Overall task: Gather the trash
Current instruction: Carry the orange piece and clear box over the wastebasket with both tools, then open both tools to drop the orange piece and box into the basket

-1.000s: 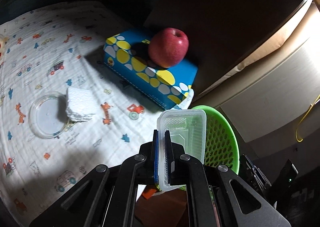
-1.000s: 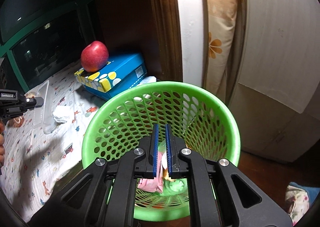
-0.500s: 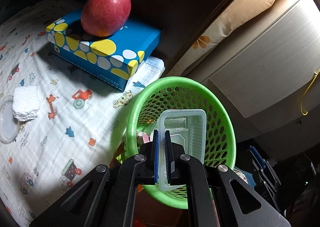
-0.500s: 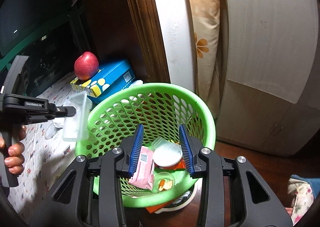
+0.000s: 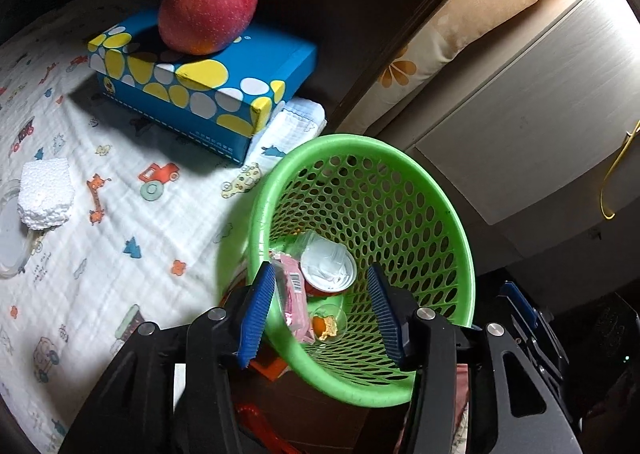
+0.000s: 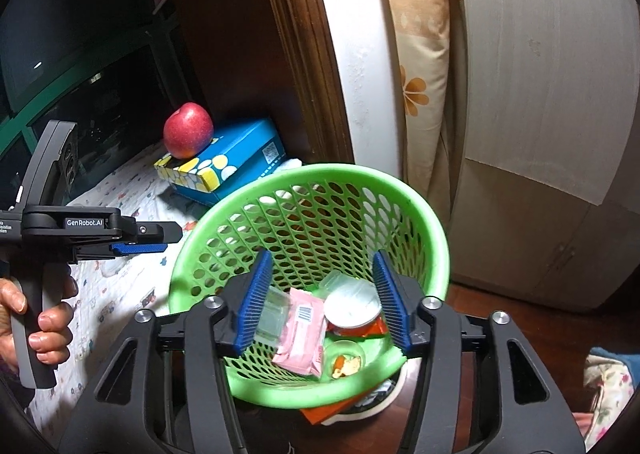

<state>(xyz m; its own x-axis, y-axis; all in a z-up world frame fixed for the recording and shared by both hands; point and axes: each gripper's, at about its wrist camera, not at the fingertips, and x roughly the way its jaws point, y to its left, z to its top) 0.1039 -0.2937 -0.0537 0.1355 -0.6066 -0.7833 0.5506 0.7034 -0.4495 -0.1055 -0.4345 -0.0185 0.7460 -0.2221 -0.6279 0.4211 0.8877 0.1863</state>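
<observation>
Green plastic basket (image 6: 436,250), perforated all round, stands off the edge of a bed beside a wooden frame and a pale cupboard door (image 6: 552,85). Inside it lie the collected items: a clear plastic tray (image 6: 274,316) against the near-left wall, a pink wrapper (image 6: 302,328) with a barcode, a round white lid (image 6: 352,306) on a red tub, and a small clear cup (image 6: 346,360) holding orange scraps. The left gripper (image 5: 324,314) hovers over the basket's near rim; its jaws have just been opening, stand about half apart and grip nothing, the clear tray having left them. The right gripper (image 6: 324,302) hangs over the basket mouth from the other side; its jaws have just been opening too, roughly half apart, with no item pressed between the pads. A hand (image 6: 44,318) holds the left gripper's handle at the left of the right wrist view. On the printed bedsheet (image 5: 104,254) remain a white foam block (image 5: 46,193) touching a clear round lid (image 5: 8,238) at the far left edge. A blue spotted box (image 5: 208,93) sits near the basket with a red apple (image 5: 208,7) on top, and a folded white cloth (image 5: 292,125) lies between box and basket.
</observation>
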